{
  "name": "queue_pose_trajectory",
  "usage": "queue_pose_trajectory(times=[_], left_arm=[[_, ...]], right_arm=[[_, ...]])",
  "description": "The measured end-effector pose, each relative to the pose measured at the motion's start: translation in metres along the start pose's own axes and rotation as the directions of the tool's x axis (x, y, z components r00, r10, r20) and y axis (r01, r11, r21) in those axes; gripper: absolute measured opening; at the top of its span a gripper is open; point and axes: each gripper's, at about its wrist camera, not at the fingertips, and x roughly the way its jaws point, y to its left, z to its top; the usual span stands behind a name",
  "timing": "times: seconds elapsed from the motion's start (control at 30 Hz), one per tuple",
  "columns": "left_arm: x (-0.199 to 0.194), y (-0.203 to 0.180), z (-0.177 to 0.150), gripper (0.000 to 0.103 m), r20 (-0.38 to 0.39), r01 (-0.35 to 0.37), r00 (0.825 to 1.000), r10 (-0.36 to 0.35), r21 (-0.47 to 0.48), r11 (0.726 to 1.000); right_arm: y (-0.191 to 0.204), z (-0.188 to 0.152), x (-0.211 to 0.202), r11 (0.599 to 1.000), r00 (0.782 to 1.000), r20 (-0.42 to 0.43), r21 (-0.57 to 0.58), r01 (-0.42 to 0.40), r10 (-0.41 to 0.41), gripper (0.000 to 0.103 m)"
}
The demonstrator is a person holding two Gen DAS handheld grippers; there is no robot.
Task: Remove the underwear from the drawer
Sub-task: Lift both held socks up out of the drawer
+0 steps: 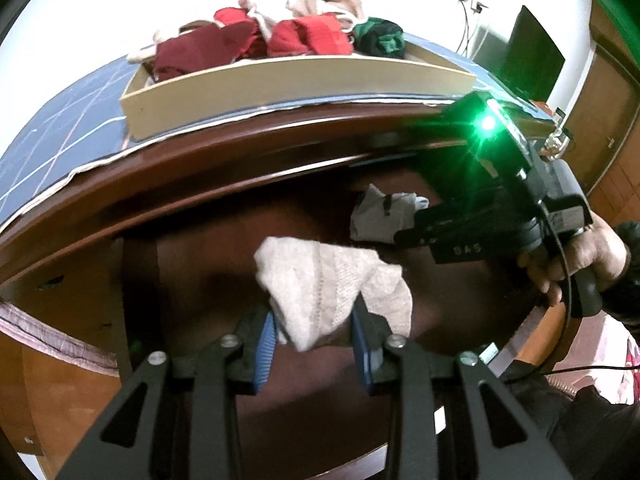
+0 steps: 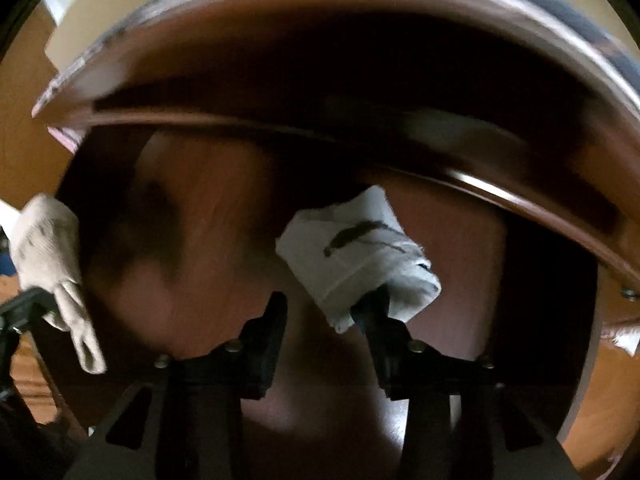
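Dark wood drawer (image 2: 208,216), left fingers (image 1: 269,344) pinching beige underwear (image 1: 332,280), right fingers (image 2: 276,320) spread by white underwear (image 2: 352,252).

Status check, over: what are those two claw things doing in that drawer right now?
Left gripper around beige underwear, grip unconfirmed. Right gripper open, one finger touching white underwear. Drawer open, nothing blocking.

1. The left wrist view looks forward and slightly up from in front of the open drawer (image 1: 224,248), close to it, with the tabletop's tray (image 1: 280,84) above.
2. The right wrist view sits nearer, facing into the drawer (image 2: 224,216) beneath the table edge.
3. Both show the beige cloth (image 1: 332,284) (image 2: 52,256) and the white cloth (image 1: 380,216) (image 2: 356,252).
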Motion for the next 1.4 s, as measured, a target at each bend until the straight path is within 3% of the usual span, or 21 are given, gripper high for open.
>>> queue_pose_trajectory(times=[0.23,0.4,0.5,0.6,0.7,0.77,0.83,0.9,0.97,1.03,1.13,1.23,1.3,1.4], left_arm=[[-0.001,0.002,-0.001,0.032,-0.001,-0.004,1.000,0.004,-0.019,1.000],[0.000,0.003,0.000,0.032,-0.004,-0.002,1.000,0.002,-0.022,1.000],[0.000,0.004,0.000,0.032,-0.002,0.000,1.000,0.000,-0.025,1.000],[-0.002,0.004,0.001,0.032,0.004,0.000,1.000,0.000,-0.025,1.000],[-0.005,0.004,-0.001,0.032,0.009,-0.002,1.000,0.002,-0.025,1.000],[-0.006,0.006,-0.002,0.032,0.008,-0.006,1.000,0.007,-0.030,1.000],[-0.006,0.010,-0.003,0.032,0.004,-0.016,1.000,0.016,-0.036,0.999],[-0.006,0.013,-0.003,0.032,0.001,-0.019,1.000,0.019,-0.045,0.999],[-0.004,0.016,-0.003,0.032,-0.002,-0.022,1.000,0.022,-0.054,0.998],[-0.002,0.016,-0.003,0.032,-0.006,-0.019,1.000,0.018,-0.055,0.998],[-0.002,0.015,-0.003,0.032,-0.006,-0.012,1.000,0.012,-0.052,0.999],[-0.001,0.012,-0.002,0.032,-0.003,0.000,1.000,0.000,-0.049,0.999],[0.000,0.011,-0.002,0.032,-0.002,0.005,1.000,-0.005,-0.045,0.999],[-0.002,0.008,-0.003,0.032,0.001,0.004,1.000,-0.004,-0.039,0.999]], right_arm=[[0.020,0.007,0.009,0.994,0.999,-0.035,-0.108,0.021,-0.025,0.042],[0.035,-0.004,-0.001,0.981,0.987,-0.085,-0.129,-0.146,0.135,0.042],[0.044,-0.003,-0.019,0.981,0.998,0.021,-0.185,-0.054,0.059,0.042],[0.048,0.007,-0.023,0.973,0.992,0.118,-0.221,0.065,-0.039,0.042],[0.054,0.013,-0.003,0.951,0.989,0.122,-0.287,0.111,-0.079,0.042],[0.047,0.006,0.004,0.946,0.995,0.065,-0.312,0.088,-0.071,0.042],[0.042,0.004,0.003,0.931,0.989,0.104,-0.341,0.131,-0.101,0.042],[0.040,0.006,0.018,0.929,0.991,0.055,-0.346,0.134,-0.123,0.042],[0.044,-0.001,0.031,0.901,0.988,0.051,-0.406,0.154,-0.146,0.044],[0.049,-0.010,0.042,0.886,0.991,-0.013,-0.451,0.110,-0.130,0.046],[0.047,-0.021,0.043,0.912,0.993,-0.114,-0.406,-0.055,0.009,0.046],[0.038,-0.024,0.035,0.938,0.992,-0.083,-0.326,-0.119,0.097,0.046],[0.032,-0.023,0.037,0.951,0.995,-0.028,-0.293,-0.096,0.091,0.046],[0.029,-0.025,0.047,0.958,0.994,-0.033,-0.266,-0.105,0.100,0.052]])
